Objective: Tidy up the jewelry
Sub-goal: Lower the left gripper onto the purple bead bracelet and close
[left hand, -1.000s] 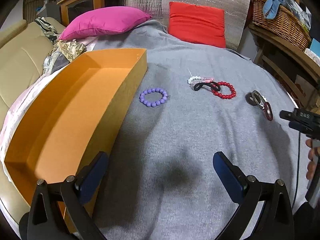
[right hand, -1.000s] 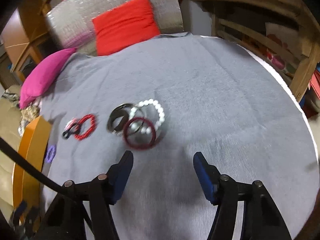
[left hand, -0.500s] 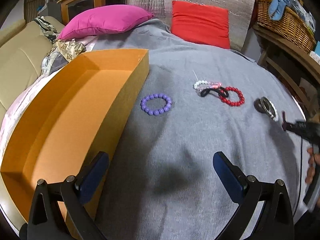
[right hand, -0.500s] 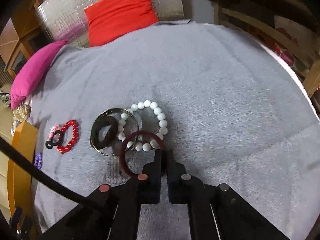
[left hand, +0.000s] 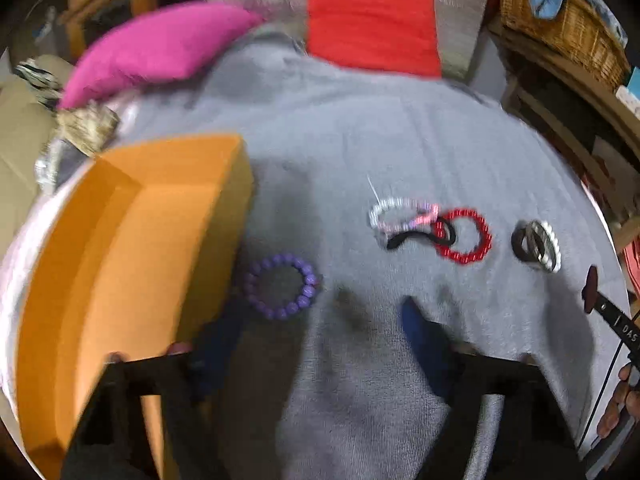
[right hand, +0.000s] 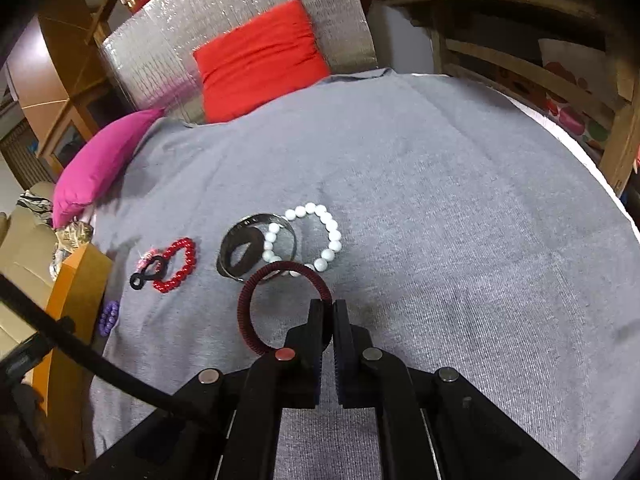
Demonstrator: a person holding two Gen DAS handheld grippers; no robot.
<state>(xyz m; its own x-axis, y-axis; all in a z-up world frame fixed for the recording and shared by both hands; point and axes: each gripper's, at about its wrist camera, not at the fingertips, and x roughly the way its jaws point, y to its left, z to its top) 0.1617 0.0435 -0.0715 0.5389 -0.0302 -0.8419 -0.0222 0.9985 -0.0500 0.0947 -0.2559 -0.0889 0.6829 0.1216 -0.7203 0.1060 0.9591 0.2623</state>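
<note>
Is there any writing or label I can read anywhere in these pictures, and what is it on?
"DAS": white letters on the black body of the right claw, at the right edge of the left wrist view; anything after them is cut off.
Faint marks inside the silver bangle: too small to read.
No other text is visible.

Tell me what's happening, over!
Right tool shut on dark red ring. Left tool open near purple bracelet. Orange box unobstructed.

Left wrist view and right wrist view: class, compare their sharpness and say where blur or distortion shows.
Left wrist view: motion-smeared throughout, the purple bracelet and orange box soft-edged, the left gripper fingers ghosted. Right wrist view: sharp, the dark red ring crisp in the right gripper; fisheye bends the grey cloth.
</note>
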